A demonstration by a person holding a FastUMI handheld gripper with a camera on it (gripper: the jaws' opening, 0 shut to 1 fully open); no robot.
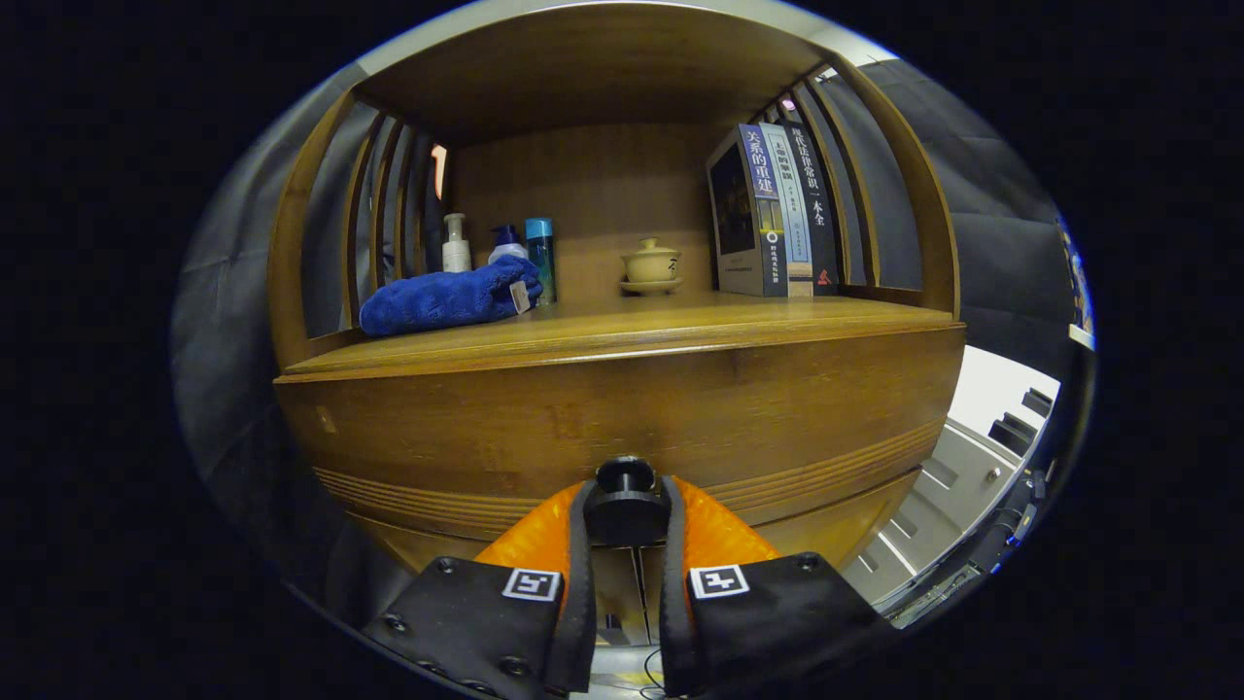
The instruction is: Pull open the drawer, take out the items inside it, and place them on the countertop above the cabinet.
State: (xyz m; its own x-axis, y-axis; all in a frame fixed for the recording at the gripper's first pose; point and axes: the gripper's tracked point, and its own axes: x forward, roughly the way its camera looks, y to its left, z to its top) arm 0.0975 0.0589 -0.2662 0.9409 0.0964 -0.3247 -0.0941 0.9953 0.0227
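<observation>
A wooden cabinet fills the view, its drawer front (622,413) facing me with grooved lines along the bottom. A round black knob (625,496) sticks out of the drawer front at its lower middle. My gripper (625,515) has its two orange, black-padded fingers closed on either side of this knob, pressing on it. Above the drawer lies the wooden countertop (680,326). The drawer looks closed or barely out; its inside is hidden.
On the countertop lie a rolled blue towel (442,299), a white pump bottle (456,245), two blue bottles (539,255), a lidded ceramic cup on a saucer (650,265) and upright books (773,209). Slatted wooden sides enclose the shelf. Pale floor shows right of the cabinet.
</observation>
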